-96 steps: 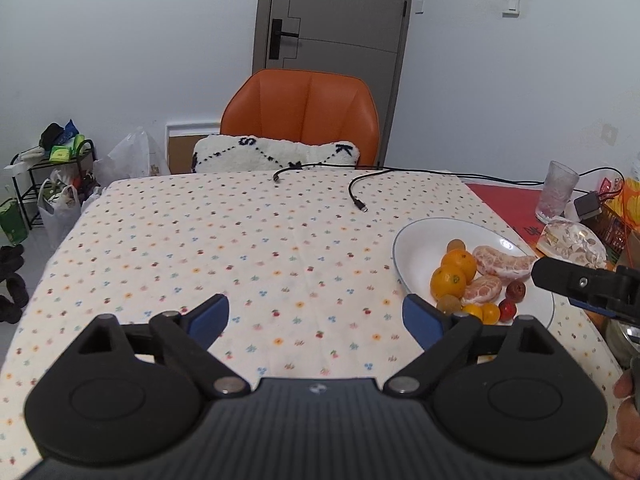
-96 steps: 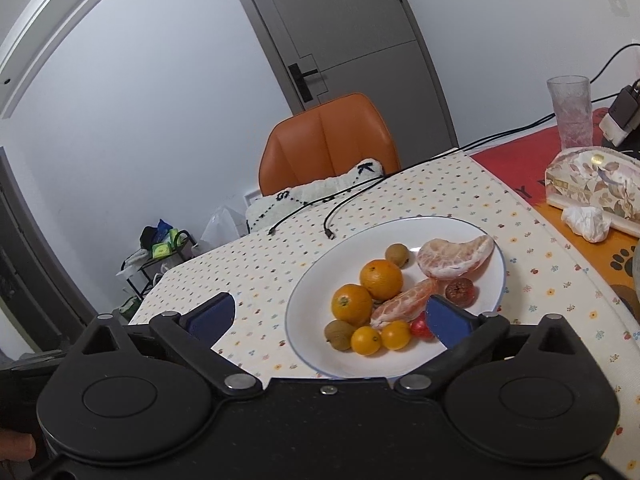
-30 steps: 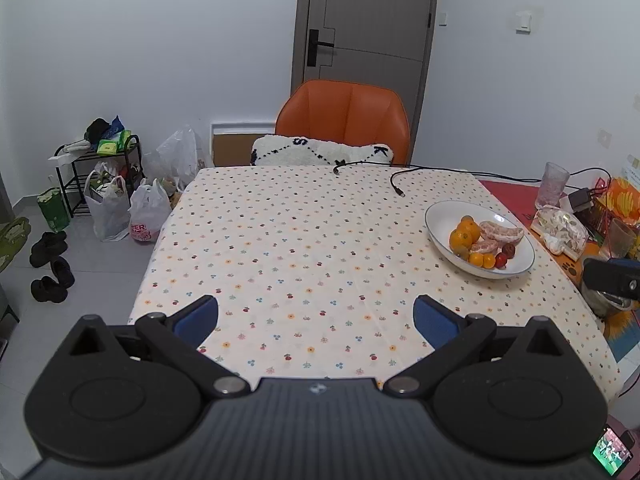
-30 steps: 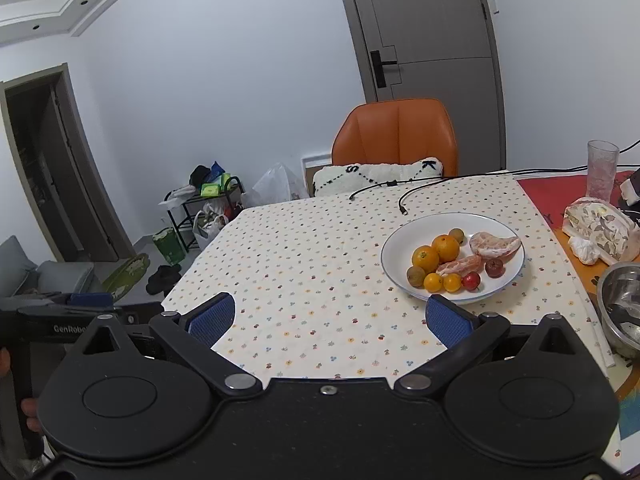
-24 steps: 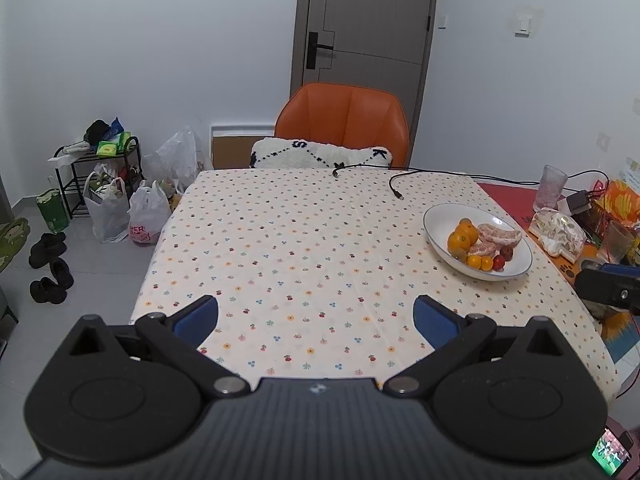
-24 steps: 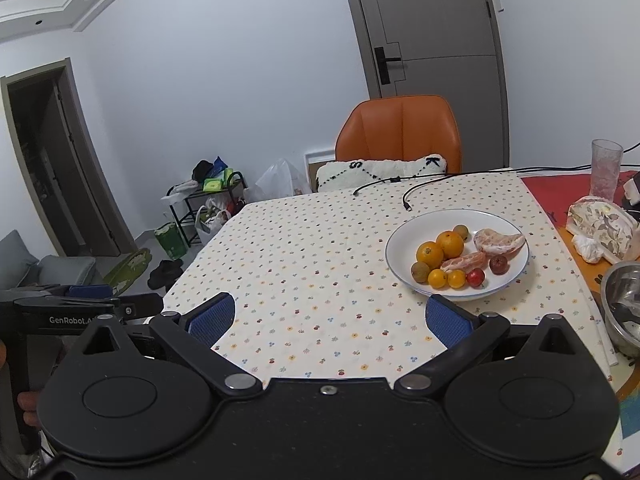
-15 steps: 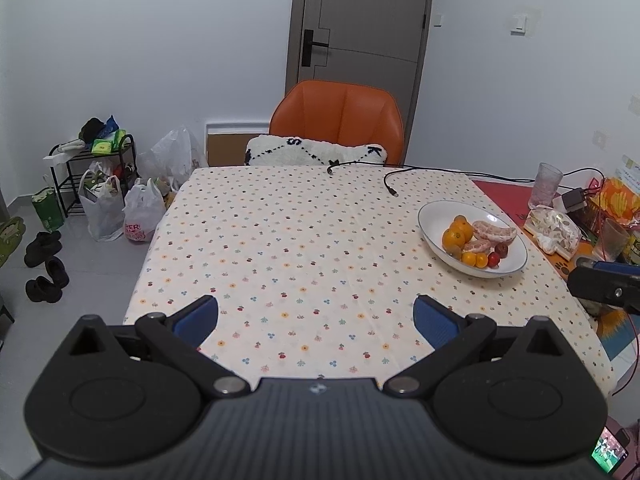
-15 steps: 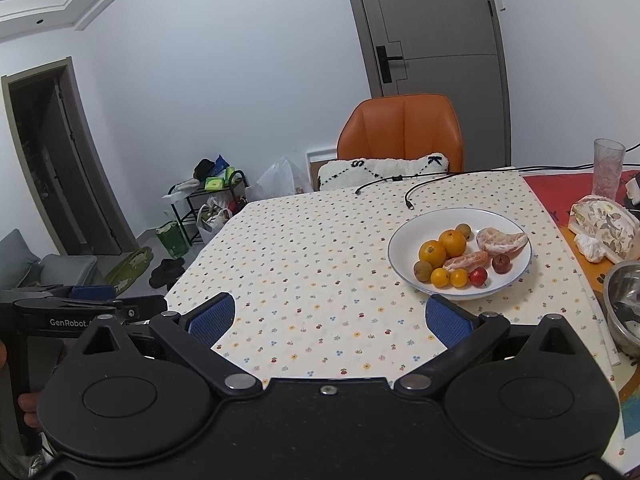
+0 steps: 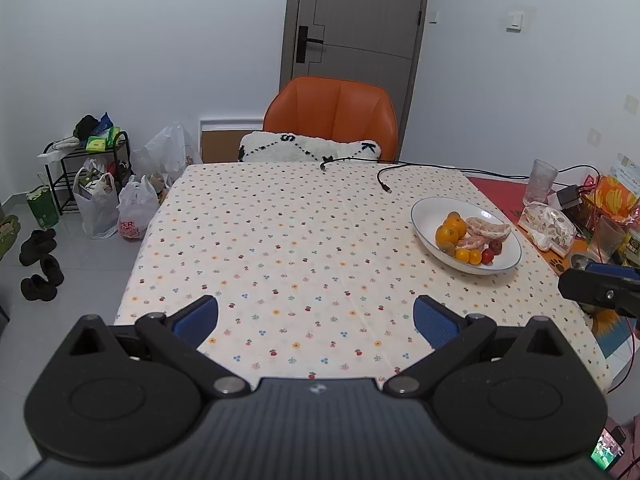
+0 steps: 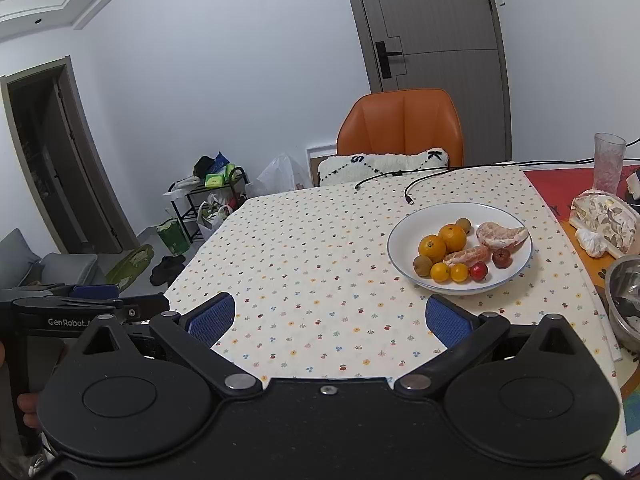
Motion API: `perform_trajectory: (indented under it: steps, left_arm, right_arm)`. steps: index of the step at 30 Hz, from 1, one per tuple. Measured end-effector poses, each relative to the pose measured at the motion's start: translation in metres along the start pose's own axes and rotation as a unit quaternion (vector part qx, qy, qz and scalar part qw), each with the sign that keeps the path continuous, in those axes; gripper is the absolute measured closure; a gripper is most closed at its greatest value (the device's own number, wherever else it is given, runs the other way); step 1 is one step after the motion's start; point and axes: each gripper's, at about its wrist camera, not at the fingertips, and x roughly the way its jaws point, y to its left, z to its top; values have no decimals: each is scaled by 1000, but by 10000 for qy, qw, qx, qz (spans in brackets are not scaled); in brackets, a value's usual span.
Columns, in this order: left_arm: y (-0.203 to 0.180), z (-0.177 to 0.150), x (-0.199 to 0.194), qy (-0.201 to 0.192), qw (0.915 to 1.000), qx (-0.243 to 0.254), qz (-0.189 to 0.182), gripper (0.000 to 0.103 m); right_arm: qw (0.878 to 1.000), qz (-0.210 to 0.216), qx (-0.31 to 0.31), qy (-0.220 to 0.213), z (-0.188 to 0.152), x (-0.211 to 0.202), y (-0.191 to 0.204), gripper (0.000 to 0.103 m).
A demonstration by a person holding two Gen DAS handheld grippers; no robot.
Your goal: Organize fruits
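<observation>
The left tongs (image 9: 316,320) are held wide apart with nothing between the blue pads, above the near edge of the surface covered by a cream cloth with small coloured dots (image 9: 280,240). The right tongs (image 10: 328,320) are spread wide and empty as well. The white round plate with a thin dark rim (image 10: 516,272) stands ahead of the right tongs and slightly to their right; from the left tongs it is seen far to the right (image 9: 424,216).

On the plate lie two large oranges (image 10: 442,243), two peeled pink citrus segments (image 10: 502,235), small yellow-orange fruits (image 10: 449,272), brown kiwis (image 10: 422,265) and small red fruits (image 10: 479,271). The fruits are shown more clearly in the right wrist view.

Only in the right wrist view is a metal bowl (image 10: 624,304) seen to the right of the tongs. Only in the left wrist view are dark shoes on the floor (image 9: 40,264) fully seen to the left. An orange chair (image 9: 332,116) stands beyond the surface in both views.
</observation>
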Motion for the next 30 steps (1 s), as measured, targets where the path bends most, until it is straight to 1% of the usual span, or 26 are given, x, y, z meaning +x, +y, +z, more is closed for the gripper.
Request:
perform_trajectory:
  steps: [30]
  left_arm:
    - [0,-1,1,31,10000,30,-4,0]
  right_arm:
    - [9999,-11,84,55,-1,3,-5,0]
